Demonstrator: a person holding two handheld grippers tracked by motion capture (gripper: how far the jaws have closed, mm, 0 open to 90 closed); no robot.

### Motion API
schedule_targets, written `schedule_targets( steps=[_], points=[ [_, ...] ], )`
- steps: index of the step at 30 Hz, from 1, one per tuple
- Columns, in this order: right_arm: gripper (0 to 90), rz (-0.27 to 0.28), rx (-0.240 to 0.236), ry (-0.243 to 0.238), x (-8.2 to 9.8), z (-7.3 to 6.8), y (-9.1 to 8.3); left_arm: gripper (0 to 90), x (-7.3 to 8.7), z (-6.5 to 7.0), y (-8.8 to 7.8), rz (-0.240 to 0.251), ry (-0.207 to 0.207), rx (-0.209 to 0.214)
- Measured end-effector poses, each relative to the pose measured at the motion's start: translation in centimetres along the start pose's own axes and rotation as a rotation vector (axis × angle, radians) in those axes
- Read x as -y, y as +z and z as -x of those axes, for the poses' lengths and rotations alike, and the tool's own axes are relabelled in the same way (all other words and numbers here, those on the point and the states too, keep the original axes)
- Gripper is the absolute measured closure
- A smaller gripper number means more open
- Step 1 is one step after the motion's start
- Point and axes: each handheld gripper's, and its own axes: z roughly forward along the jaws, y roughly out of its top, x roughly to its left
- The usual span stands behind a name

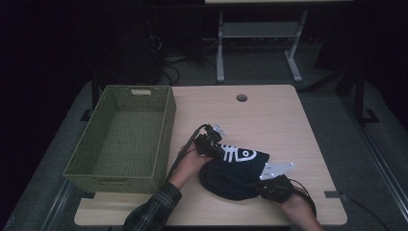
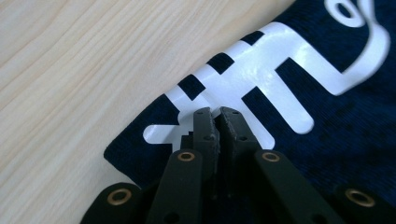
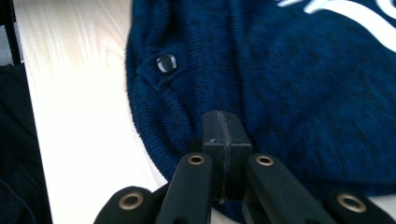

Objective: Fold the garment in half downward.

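High view: a navy garment (image 1: 235,173) is seen bunched on the table (image 1: 269,115) right of the basket (image 1: 122,139), pinched at opposite edges by the left gripper (image 2: 215,122) and, apparently, the right gripper (image 3: 226,133), both closed, probably so it can be lifted together.

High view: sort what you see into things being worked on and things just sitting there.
In use:
- dark blue garment, white print
- left tool, closed on the garment
- right tool, closed on its edge

Lying about:
- green woven basket, empty
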Motion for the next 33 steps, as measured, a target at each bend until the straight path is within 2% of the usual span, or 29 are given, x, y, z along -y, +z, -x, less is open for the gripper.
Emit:
schedule_targets(
  steps=[4, 9, 13, 15, 17, 19, 21, 24, 25, 28, 33],
  points=[
    [90.0, -0.005, -0.010, -0.046, -0.6, -1.3, 1.2, 89.8, -0.7, -0.3, 0.9, -0.003, 0.017, 0.005],
    [90.0, -0.005, -0.018, -0.066, -1.2, -2.2, 1.9, 88.6, -1.0, 0.2, 0.9, 0.014, 0.030, 0.004],
    [89.8, 0.025, -0.018, -0.062, -1.2, -2.0, 1.1, 84.0, -0.7, 0.4, -1.0, 0.046, 0.003, 0.035],
    [89.3, 0.057, 0.000, -0.069, -1.1, -1.8, 0.4, 82.6, -0.3, 0.9, -1.9, 0.056, -0.002, 0.036],
    [87.9, 0.085, 0.016, -0.056, -1.1, -1.7, -0.5, 80.7, 0.2, 1.3, -2.9, 0.050, 0.010, 0.028],
    [87.2, 0.112, 0.027, -0.047, -1.0, -1.4, -1.4, 77.2, 0.8, 1.5, -3.8, 0.045, 0.004, 0.018],
    [85.9, 0.126, 0.048, -0.040, -0.8, -1.1, -2.1, 72.4, 1.3, 1.3, -4.3, 0.041, -0.018, 0.009],
    [83.4, 0.129, 0.075, -0.027, -0.3, -0.5, -2.7, 64.5, 2.0, 1.0, -4.2, 0.013, -0.035, -0.003],
    [82.4, 0.130, 0.083, -0.021, -0.1, -0.4, -2.9, 61.3, 2.2, 0.9, -4.0, 0.021, -0.046, -0.006],
    [75.6, 0.137, 0.116, -0.016, 0.3, 0.0, -3.5, 51.1, 2.5, 0.5, -3.5, 0.023, -0.065, -0.012],
    [57.1, 0.131, 0.186, 0.028, 1.4, 0.7, -4.2, 34.9, 2.9, -0.1, -2.9, 0.014, -0.080, -0.024]
  ],
)
